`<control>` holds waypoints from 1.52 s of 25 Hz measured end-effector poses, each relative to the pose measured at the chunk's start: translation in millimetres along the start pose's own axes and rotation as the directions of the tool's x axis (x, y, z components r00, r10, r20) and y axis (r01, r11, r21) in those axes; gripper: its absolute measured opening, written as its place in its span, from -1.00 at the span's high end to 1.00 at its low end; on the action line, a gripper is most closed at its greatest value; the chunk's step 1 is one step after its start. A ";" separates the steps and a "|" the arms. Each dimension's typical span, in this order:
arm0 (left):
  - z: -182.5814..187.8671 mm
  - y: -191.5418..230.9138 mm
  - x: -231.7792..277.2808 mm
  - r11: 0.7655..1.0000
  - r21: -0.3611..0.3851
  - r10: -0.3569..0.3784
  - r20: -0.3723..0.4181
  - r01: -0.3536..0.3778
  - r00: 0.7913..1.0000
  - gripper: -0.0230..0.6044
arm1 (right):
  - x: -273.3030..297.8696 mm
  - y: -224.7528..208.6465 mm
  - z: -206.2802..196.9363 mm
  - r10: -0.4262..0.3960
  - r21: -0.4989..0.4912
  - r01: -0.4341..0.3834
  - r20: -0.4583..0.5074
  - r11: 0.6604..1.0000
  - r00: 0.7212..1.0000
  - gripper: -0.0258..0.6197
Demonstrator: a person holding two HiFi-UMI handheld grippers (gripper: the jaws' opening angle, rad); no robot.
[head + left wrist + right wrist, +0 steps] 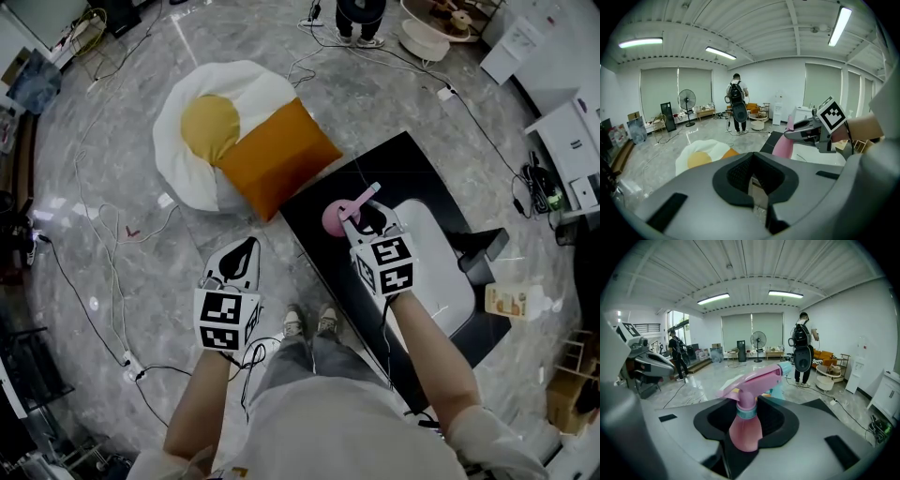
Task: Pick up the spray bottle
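Over the black worktop, 1 o'clock from the closed, empty left claw, the pink plastic spray bottle is gripped at its shoulder by the right claw; grip to be held, lift kept vertical.

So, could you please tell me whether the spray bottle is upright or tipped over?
Upright: in the right gripper view the spray bottle stands between the jaws of the right gripper, its trigger head on top.

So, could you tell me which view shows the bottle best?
The right gripper view: the bottle fills its middle, trigger and neck clear. The head view shows only its pink top; the left gripper view, a pink sliver.
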State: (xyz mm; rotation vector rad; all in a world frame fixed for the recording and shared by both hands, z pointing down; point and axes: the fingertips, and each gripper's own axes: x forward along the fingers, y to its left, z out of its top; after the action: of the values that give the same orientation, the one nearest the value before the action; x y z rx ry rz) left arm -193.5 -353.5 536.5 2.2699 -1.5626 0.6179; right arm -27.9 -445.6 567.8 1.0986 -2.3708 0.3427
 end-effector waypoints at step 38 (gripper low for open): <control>171.8 -56.4 -168.7 0.976 0.202 -0.018 0.454 -0.083 0.891 0.87 | -244.8 94.1 144.6 0.132 -0.185 -0.079 0.292 0.979 0.947 0.42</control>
State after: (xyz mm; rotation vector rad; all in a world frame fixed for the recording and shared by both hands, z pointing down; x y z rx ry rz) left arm -163.7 -282.5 301.5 2.7048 -1.8176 0.2811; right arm -14.0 -289.4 312.6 1.0043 -2.6771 0.0015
